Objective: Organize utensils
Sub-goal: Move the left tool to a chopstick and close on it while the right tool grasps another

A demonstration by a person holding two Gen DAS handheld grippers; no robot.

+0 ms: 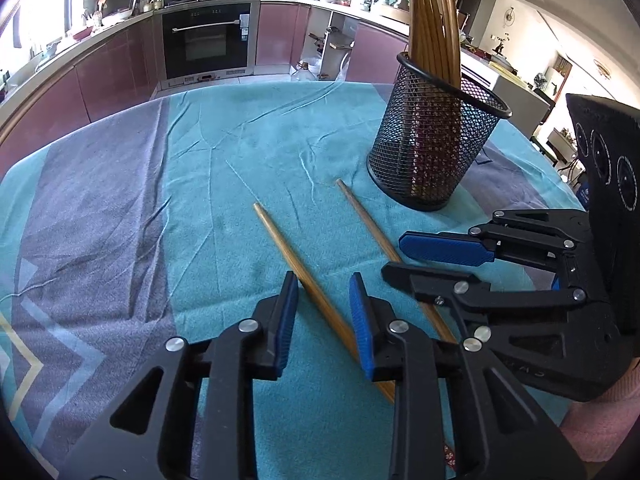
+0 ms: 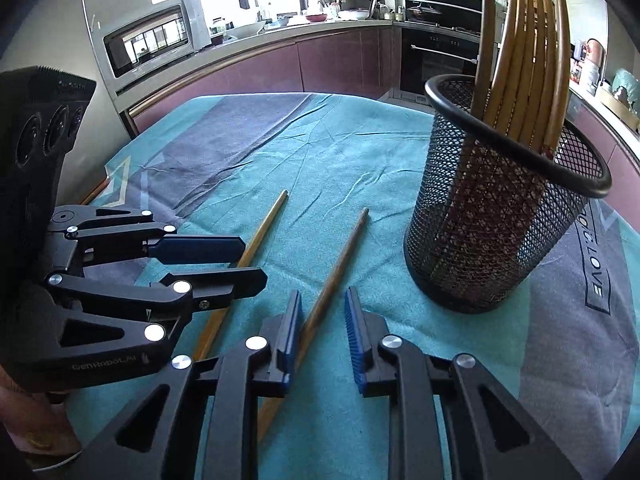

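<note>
Two loose bamboo chopsticks lie on the teal cloth. My left gripper [image 1: 323, 304] is open, its jaws either side of the left chopstick [image 1: 280, 244]. My right gripper [image 2: 322, 316] is open, its jaws either side of the right chopstick [image 2: 340, 264], which also shows in the left wrist view [image 1: 368, 220]. The left chopstick [image 2: 260, 236] runs under the left gripper [image 2: 250, 258] in the right wrist view. A black mesh holder [image 1: 432, 140] with several chopsticks standing in it [image 1: 434, 20] stands just beyond, also in the right wrist view [image 2: 500, 208]. The right gripper [image 1: 394, 256] shows sideways in the left wrist view.
The table is covered by a teal and grey cloth [image 1: 120, 208] with creases. Beyond the table's far edge are purple kitchen cabinets, a built-in oven [image 1: 206, 38] and a cluttered counter. A microwave [image 2: 152, 40] stands at the left in the right wrist view.
</note>
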